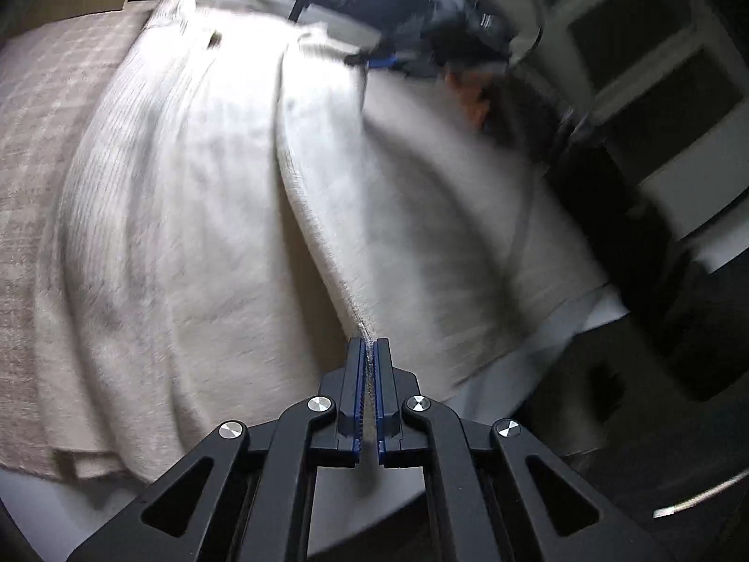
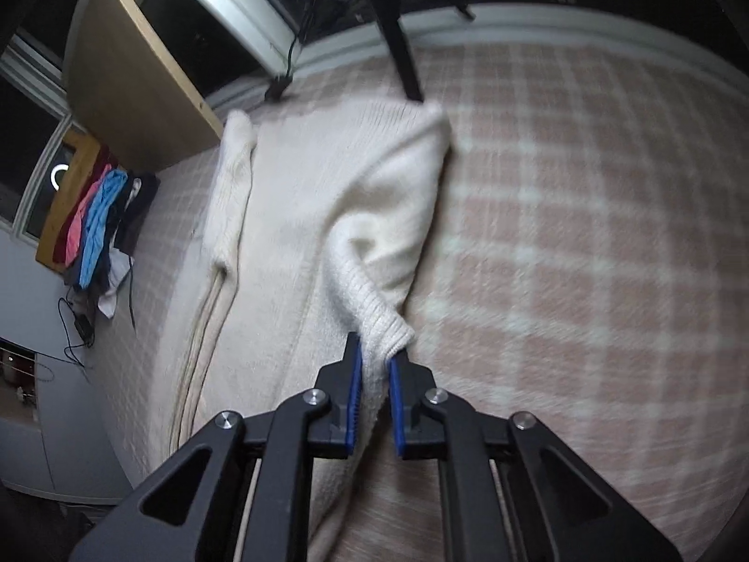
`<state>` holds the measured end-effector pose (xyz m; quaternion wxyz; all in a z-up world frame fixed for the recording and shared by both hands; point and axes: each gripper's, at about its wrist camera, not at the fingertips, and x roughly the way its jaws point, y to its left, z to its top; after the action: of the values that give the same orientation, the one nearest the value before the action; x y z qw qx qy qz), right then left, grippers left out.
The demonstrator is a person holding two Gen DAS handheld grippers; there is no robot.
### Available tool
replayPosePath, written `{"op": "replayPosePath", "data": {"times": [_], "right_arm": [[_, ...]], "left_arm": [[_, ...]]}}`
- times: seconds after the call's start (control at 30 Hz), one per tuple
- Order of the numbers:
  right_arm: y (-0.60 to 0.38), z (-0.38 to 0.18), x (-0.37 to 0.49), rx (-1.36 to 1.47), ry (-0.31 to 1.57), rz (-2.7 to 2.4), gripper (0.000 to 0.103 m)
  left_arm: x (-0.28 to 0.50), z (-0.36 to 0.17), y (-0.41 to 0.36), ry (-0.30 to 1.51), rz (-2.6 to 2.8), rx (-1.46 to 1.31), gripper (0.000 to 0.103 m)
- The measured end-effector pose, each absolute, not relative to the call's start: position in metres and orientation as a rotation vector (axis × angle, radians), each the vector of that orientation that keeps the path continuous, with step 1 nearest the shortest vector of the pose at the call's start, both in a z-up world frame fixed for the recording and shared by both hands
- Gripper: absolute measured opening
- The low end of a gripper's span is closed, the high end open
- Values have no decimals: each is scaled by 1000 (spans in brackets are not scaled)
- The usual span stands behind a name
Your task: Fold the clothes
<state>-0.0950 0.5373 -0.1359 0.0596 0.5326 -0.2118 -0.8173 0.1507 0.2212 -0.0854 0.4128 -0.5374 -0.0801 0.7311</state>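
Cream knit covers most of both views: a sweater [image 2: 299,215] lies spread on a bed with a pink-and-white checked blanket [image 2: 585,243].

In the left wrist view the left gripper [image 1: 370,351] has its jaws nearly together, pinching a thin folded edge of the sweater [image 1: 234,187]; the fabric runs up from the blue pads as a taut ridge across the garment. The picture is smeared, so finer detail is lost. Far up the ridge the right gripper [image 1: 374,60] shows as a dark shape at the sweater's other end, with a hand [image 1: 468,98] behind it.

In the right wrist view the right gripper [image 2: 377,356] clamps a ribbed cuff [image 2: 388,332] between its blue pads, jaws narrow on the thick knit. The sleeve [image 2: 398,215] rises from the cuff, lifted and bunched off the body of the sweater, which lies flat to its left. A second sleeve [image 2: 231,187] lies along the sweater's far left edge.

Beyond the bed, a wooden board [image 2: 135,84] leans by a window, and coloured clothes [image 2: 100,225] hang in a heap beside it. A black tripod leg [image 2: 400,47] stands at the bed's far edge.
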Motion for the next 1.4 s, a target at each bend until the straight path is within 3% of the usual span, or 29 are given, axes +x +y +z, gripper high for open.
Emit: {"op": "replayPosePath", "data": {"times": [0.03,0.2,0.37,0.5,0.6,0.67,0.83,0.97,1.0,1.07,1.1,1.13,1.4], "right_arm": [[539,-140,-97,1623,-635,-2478,10],[531,-166,-106,1662,-658,-2447,14],[536,-162,-99,1610,-714,-2457,15],[538,-163,-95,1616,-706,-2455,15],[540,-164,-90,1624,-699,-2458,15],[537,-163,-89,1627,-664,-2468,15],[530,-156,-89,1615,-585,-2493,14],[526,-152,-90,1615,-537,-2499,13],[525,-153,-91,1620,-522,-2498,13],[523,-154,-93,1629,-500,-2500,13],[523,-155,-93,1632,-497,-2497,13],[522,-155,-94,1634,-492,-2495,13],[521,-157,-91,1642,-470,-2501,13]], "left_arm": [[149,-85,223,-206,1842,-1346,4],[147,-97,228,103,2024,-1385,4],[168,-74,245,231,2001,-1270,5],[190,-72,272,393,1913,-1186,24],[185,-90,295,527,1887,-1189,24],[176,-104,292,566,1892,-1232,11],[155,-101,274,428,1864,-1285,6],[138,-74,252,-16,1720,-1303,6],[136,-67,248,-45,1723,-1282,9],[138,-62,247,11,1753,-1262,21],[140,-64,251,85,1766,-1269,35],[141,-67,255,135,1763,-1289,38],[151,-72,243,203,1809,-1312,36]]}}
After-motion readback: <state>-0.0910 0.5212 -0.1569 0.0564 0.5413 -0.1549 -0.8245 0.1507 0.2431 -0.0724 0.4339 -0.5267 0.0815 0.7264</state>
